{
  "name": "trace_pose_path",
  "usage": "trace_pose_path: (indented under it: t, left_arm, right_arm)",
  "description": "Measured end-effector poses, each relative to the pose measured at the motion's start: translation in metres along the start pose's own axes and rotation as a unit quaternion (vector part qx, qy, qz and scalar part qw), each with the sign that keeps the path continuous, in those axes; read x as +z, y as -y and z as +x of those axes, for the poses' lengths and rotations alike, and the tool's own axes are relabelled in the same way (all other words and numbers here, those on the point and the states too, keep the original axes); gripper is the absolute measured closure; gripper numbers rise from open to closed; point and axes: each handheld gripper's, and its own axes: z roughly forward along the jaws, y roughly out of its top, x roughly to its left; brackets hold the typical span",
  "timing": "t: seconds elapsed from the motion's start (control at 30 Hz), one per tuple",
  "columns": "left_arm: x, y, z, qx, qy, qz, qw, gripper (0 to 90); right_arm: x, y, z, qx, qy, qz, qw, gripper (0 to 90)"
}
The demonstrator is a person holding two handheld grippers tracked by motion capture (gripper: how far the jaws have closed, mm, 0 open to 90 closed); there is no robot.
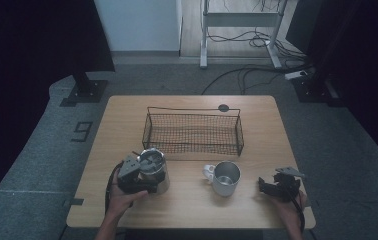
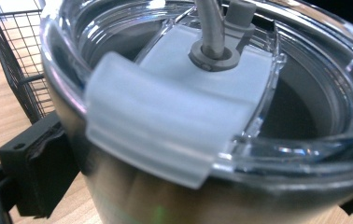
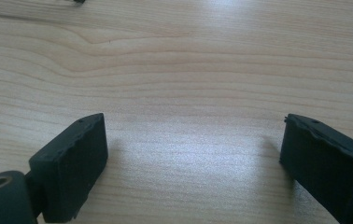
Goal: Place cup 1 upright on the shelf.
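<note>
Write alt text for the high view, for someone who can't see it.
A person's left gripper clamps a lidded steel tumbler on a wooden table, while the right gripper rests open beside a metal mug. A wire basket sits behind them.

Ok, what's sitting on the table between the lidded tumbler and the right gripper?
In the high view, a metal mug with a white handle stands between the tumbler and the right gripper; the rest is bare wood.

The light wooden counter (image 1: 187,200) stands on grey carpeted floor (image 1: 37,145). A black numeral marking (image 1: 82,131) lies on the floor left of the counter. Black cables (image 1: 242,75) trail beyond a white metal frame (image 1: 239,22).
</note>
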Motion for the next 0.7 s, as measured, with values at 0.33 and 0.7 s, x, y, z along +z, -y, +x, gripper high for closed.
trace_pose_path:
  t: [0.33,0.7]
  left_arm:
    - [-0.0018,-0.0009,-0.0021,0.020,-0.011,-0.007,0.9997,3.5]
    - [-0.0066,-0.0033,-0.0044,0.019,-0.010,-0.013,0.9997,4.1]
  right_arm:
    - [0.0000,0.0000,0.0000,0.000,0.000,0.000,1.0000,7.3]
    - [0.0000,-0.0001,-0.0004,0.000,0.000,0.000,1.0000,7.7]
